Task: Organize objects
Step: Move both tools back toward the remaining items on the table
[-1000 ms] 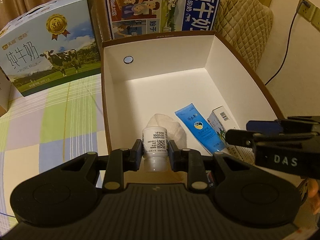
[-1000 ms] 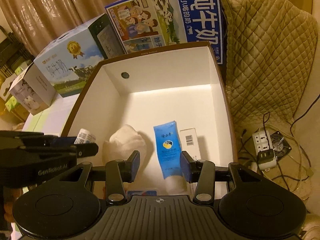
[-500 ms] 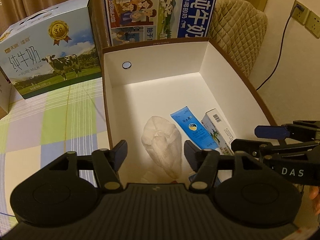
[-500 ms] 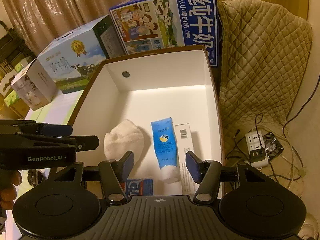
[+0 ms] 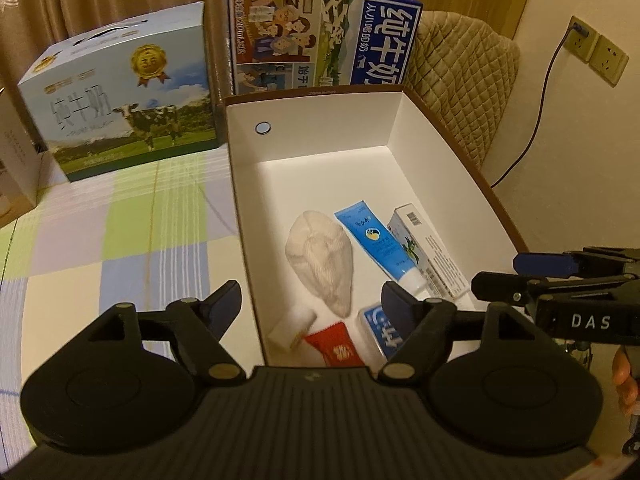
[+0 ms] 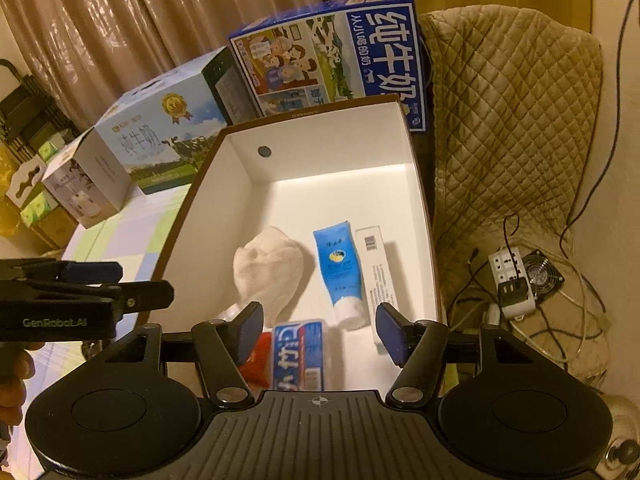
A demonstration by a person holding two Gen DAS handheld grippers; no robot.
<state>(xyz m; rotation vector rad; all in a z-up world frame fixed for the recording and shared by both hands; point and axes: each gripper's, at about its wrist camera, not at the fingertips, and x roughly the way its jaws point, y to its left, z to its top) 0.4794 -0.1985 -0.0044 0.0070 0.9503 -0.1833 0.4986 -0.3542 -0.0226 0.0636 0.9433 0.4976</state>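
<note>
A white-lined open box [image 5: 320, 152] [image 6: 328, 148] holds a white cloth bundle [image 5: 322, 258] [image 6: 270, 270], a blue tube [image 5: 374, 246] [image 6: 338, 270], a white carton [image 5: 430, 252] [image 6: 378, 276], a small white bottle [image 5: 290, 328] lying on its side, a red packet [image 5: 334, 348] [image 6: 256, 364] and a blue-white pack [image 5: 380, 332] [image 6: 298, 356]. My left gripper [image 5: 312, 304] is open and empty above the box's near left corner. My right gripper [image 6: 320, 320] is open and empty above the box's near end.
Two milk cartons [image 5: 124, 108] [image 5: 320, 40] stand behind and left of the box on a checked tablecloth [image 5: 120, 240]. A quilted chair [image 6: 512, 120] is on the right, with a power strip and cables [image 6: 516, 280] on the floor.
My left gripper opened and let the white bottle go; it now lies in the box's near corner. Both grippers have drawn back and up from the box.
</note>
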